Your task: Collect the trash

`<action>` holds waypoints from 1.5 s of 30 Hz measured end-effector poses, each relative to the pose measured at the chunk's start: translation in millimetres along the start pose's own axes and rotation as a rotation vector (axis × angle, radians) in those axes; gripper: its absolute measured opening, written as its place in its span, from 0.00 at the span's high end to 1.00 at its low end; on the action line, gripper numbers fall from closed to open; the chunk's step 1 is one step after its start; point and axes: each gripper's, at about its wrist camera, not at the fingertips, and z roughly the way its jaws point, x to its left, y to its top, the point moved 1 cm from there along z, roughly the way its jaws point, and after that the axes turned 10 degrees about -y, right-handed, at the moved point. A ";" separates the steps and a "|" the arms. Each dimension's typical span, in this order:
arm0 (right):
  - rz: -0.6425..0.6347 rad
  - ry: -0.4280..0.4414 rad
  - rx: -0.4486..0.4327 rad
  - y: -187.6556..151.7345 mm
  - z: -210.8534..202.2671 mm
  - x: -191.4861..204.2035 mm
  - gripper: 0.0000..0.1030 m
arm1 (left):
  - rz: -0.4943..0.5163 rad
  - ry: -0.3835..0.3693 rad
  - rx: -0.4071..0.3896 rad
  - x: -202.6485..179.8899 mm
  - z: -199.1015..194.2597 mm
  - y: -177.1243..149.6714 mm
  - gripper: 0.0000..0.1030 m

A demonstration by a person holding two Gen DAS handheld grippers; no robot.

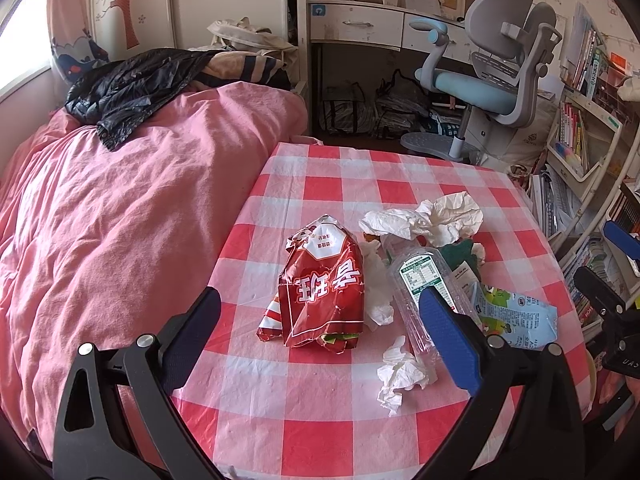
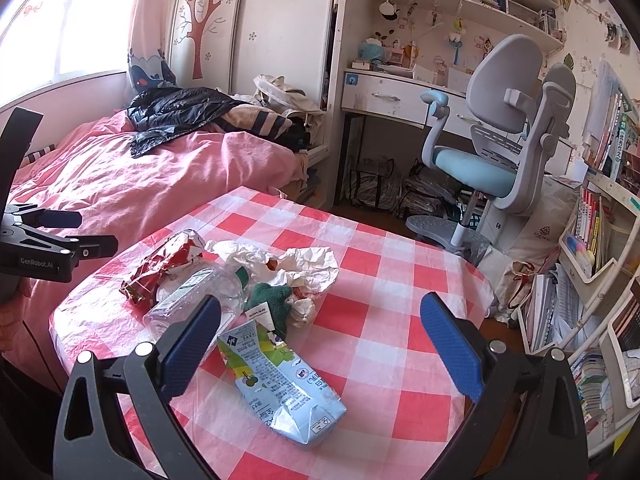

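Both grippers are hovering with jaws spread, empty. The left gripper [image 1: 320,320] is facing the crumpled red foil snack bag [image 1: 323,286] on the checked table [image 1: 312,432], lengthwise between its jaws; the right gripper [image 2: 320,344] is nearing the flattened blue carton [image 2: 282,384].

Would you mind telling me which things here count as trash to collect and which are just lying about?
For the job:
red snack bag
clear plastic bottle
flattened drink carton
crumpled paper
tissue wad

Just lying about:
black jacket on the bed
desk chair
books on the shelf
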 end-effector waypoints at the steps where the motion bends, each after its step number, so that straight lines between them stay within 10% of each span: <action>1: -0.002 -0.002 -0.002 -0.2 -0.1 0.3 0.07 | 0.000 0.000 0.001 0.0 0.1 0.0 0.07; 45: -0.016 -0.018 -0.037 -1.2 1.1 -0.1 0.07 | -0.097 0.023 0.008 47.5 -3.8 10.1 0.07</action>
